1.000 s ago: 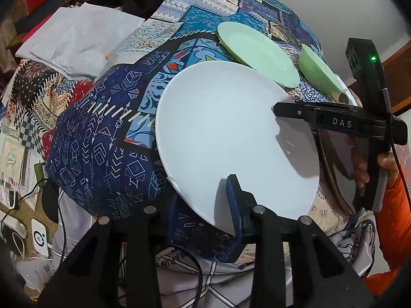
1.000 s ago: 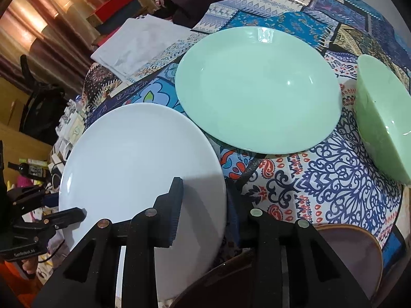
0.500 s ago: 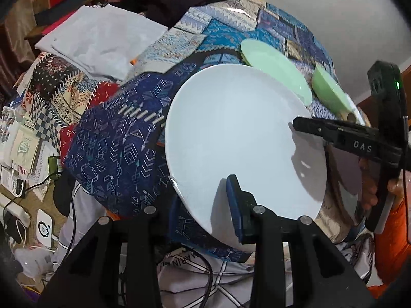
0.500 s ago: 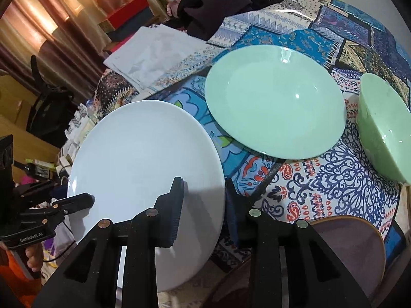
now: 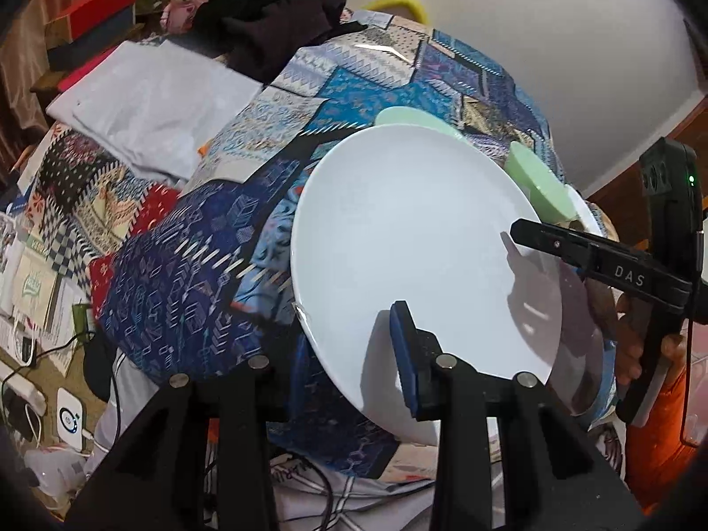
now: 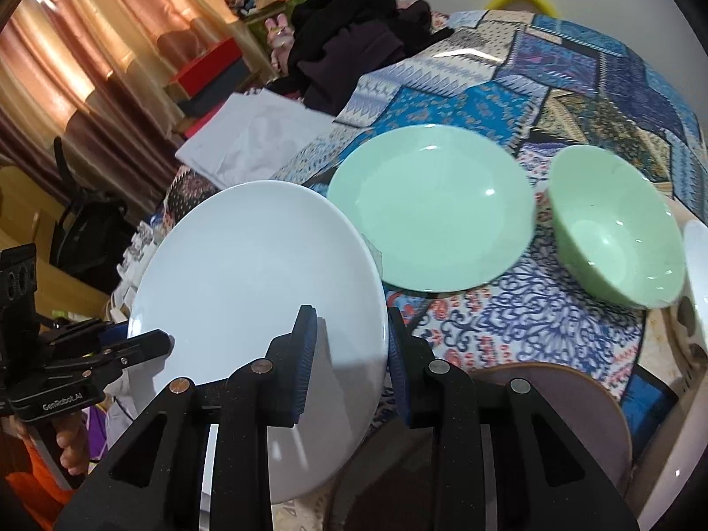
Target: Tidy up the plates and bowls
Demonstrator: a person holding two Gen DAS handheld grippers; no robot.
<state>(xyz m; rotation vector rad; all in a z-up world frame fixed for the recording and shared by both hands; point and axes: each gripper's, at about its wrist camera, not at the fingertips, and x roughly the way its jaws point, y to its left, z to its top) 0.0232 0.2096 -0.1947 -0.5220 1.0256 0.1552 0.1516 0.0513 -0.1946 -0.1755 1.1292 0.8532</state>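
A large white plate (image 5: pixel 411 239) is held above the patchwork cloth, tilted, by both grippers. My left gripper (image 5: pixel 349 354) is shut on its near rim; it also shows in the right wrist view (image 6: pixel 146 345). My right gripper (image 6: pixel 352 354) is shut on the opposite rim of the white plate (image 6: pixel 256 274); it shows in the left wrist view (image 5: pixel 526 232). A green plate (image 6: pixel 429 208) and a green bowl (image 6: pixel 615 225) lie on the cloth beyond. The green plate (image 5: pixel 407 117) is mostly hidden in the left wrist view.
A dark brown plate (image 6: pixel 553 407) lies under my right gripper. A white dish edge (image 6: pixel 697 261) shows at far right. Folded white cloth (image 5: pixel 150 101) and dark clothes (image 6: pixel 354 35) lie at the back. Cables and chargers (image 5: pixel 66 416) are on the floor left.
Both grippers have lifted the white plate higher and tilted it more. The table, green plate and bowl look farther away.
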